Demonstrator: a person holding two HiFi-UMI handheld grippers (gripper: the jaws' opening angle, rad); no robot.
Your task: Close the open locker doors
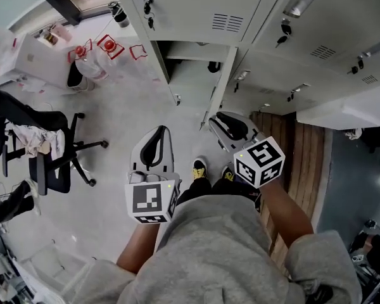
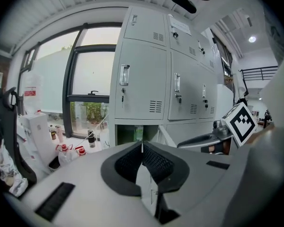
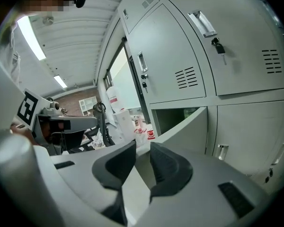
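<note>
- Door point(image 1: 222, 84) of a low locker stands open, swung out from lockers point(image 1: 196, 11); dark compartment point(image 1: 189, 61) beside it.
- L gripper point(image 2: 142, 148): fingers tip to tip, nothing betw. them.
- R gripper point(image 3: 143, 150): fingers narrowly apart, empty; door ahead, not touched.

From the head camera we looked steeply down onto the tall pale grey metal lockers point(image 1: 196, 11) and the speckled grey floor point(image 1: 114, 113). Both gripper views looked forward, close to those lockers, and shared the open bottom locker door point(image 3: 189, 126) with the head view.
</note>
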